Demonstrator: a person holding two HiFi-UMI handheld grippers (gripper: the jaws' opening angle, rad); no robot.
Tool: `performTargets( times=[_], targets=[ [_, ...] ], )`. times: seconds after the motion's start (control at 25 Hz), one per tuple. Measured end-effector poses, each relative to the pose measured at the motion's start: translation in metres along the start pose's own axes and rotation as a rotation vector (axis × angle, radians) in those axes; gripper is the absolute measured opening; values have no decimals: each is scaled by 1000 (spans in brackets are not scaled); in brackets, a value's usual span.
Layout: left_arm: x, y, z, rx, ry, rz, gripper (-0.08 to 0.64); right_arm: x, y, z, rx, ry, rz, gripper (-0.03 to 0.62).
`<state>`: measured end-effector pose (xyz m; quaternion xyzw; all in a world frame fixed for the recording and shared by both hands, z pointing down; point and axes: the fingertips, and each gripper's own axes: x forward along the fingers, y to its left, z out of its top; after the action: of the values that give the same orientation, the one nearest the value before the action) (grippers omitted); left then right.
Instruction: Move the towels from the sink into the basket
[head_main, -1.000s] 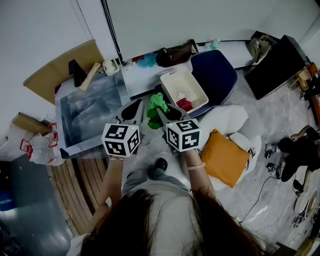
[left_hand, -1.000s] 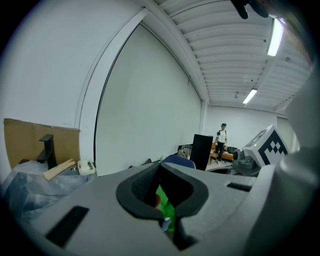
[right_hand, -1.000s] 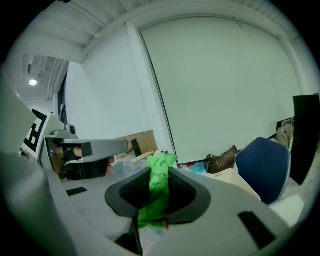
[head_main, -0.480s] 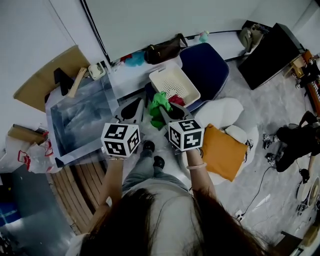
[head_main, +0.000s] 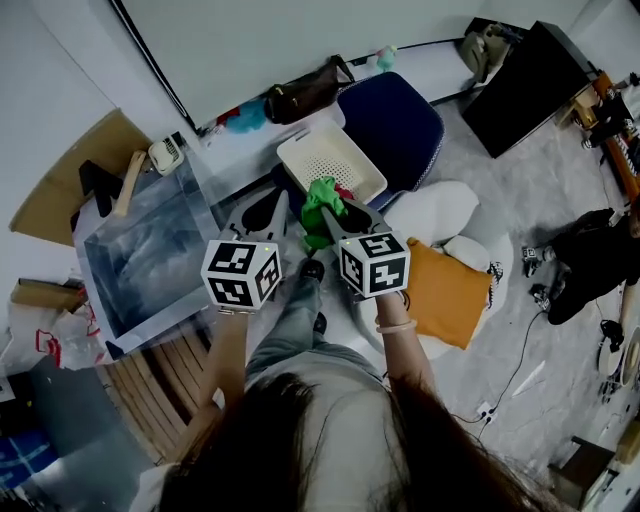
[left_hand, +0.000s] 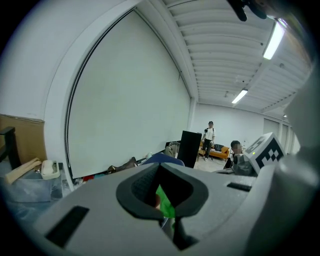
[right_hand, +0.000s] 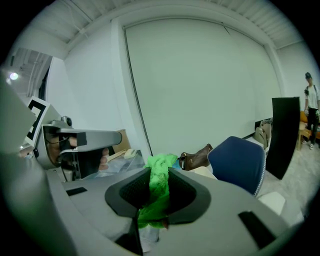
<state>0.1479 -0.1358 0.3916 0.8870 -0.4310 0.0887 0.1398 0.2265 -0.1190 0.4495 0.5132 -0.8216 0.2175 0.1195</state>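
Note:
My right gripper (head_main: 335, 207) is shut on a bright green towel (head_main: 321, 194), which bunches up between its jaws (right_hand: 159, 172) in the right gripper view and hangs at the near rim of the white perforated basket (head_main: 300, 150). A red towel (head_main: 347, 190) lies in the basket's near corner. My left gripper (head_main: 280, 200) is just left of the right one, its jaws together and holding nothing; in the left gripper view (left_hand: 159, 167) only the green towel (left_hand: 164, 202) shows through their gap. The steel sink (head_main: 150, 250) lies to the left.
A blue chair (head_main: 395, 125) stands behind the basket. An orange cushion (head_main: 445, 295) and a white cushion (head_main: 440, 215) lie on the floor to the right. A brown bag (head_main: 305, 92) sits by the wall, a black cabinet (head_main: 530, 85) is at the far right, and a person (head_main: 590, 270) crouches at the right edge.
Both grippers have moved away from the sink toward the basket, the right one carrying the green towel. The towel now hangs at the basket's near rim.

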Motion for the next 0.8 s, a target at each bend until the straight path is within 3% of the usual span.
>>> performTargets(
  times=[0.8],
  targets=[
    [123, 25, -6, -26, 82, -90, 9, 80, -94, -2, -1, 109, -95, 115]
  ],
)
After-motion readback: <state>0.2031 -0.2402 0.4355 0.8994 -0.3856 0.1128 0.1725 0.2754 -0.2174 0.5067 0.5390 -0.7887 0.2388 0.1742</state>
